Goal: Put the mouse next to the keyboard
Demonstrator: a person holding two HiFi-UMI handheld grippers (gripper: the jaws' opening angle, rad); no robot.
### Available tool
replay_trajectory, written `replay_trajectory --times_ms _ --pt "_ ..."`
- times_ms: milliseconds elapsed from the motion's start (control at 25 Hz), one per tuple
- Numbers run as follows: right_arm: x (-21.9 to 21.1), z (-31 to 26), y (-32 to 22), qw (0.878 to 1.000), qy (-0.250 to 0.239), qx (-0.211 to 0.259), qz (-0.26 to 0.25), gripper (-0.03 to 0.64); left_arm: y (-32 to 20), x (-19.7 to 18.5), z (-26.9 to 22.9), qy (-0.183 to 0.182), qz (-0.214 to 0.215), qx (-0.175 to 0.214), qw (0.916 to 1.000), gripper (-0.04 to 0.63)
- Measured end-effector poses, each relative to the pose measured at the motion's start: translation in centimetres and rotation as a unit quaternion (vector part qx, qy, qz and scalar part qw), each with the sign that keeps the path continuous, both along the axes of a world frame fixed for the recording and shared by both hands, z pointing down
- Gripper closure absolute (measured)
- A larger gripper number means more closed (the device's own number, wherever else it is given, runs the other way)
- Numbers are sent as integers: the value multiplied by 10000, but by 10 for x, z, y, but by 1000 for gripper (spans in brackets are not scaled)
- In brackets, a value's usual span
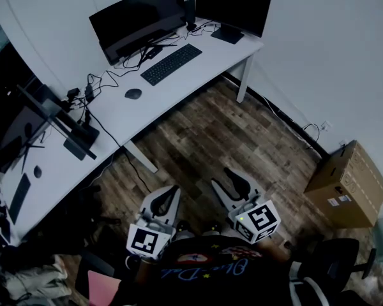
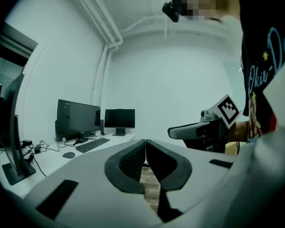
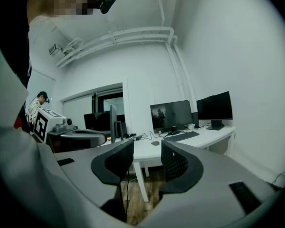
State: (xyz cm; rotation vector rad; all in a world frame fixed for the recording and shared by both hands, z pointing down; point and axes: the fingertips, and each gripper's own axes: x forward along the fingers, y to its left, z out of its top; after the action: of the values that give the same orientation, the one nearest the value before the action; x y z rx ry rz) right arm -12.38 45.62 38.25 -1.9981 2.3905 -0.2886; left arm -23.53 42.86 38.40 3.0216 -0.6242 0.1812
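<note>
A dark mouse lies on the white desk, left of a black keyboard and apart from it. Both grippers hang over the wooden floor, well short of the desk. My left gripper is shut, its pads touching with nothing between them. My right gripper is open and empty. The left gripper view shows the mouse and keyboard far off at the left. In the right gripper view the mouse shows through the gap between the open jaws, with the keyboard to its right.
Two black monitors stand behind the keyboard with cables beside them. Another monitor and a second keyboard sit on the desk's left part. A cardboard box stands at the right wall. A desk leg meets the floor.
</note>
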Motion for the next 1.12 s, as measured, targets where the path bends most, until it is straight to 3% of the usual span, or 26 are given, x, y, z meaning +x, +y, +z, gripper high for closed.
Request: replay_trajectory --times_ms 600,1120 --pt "22 19 -2 9997 -184 -91 -140 439 2 -3 15 -235 -429 -66 9988 592" --pt "39 20 -80 9998 39 -124 -126 423 -84 23 21 10 -323 -63 9995 592"
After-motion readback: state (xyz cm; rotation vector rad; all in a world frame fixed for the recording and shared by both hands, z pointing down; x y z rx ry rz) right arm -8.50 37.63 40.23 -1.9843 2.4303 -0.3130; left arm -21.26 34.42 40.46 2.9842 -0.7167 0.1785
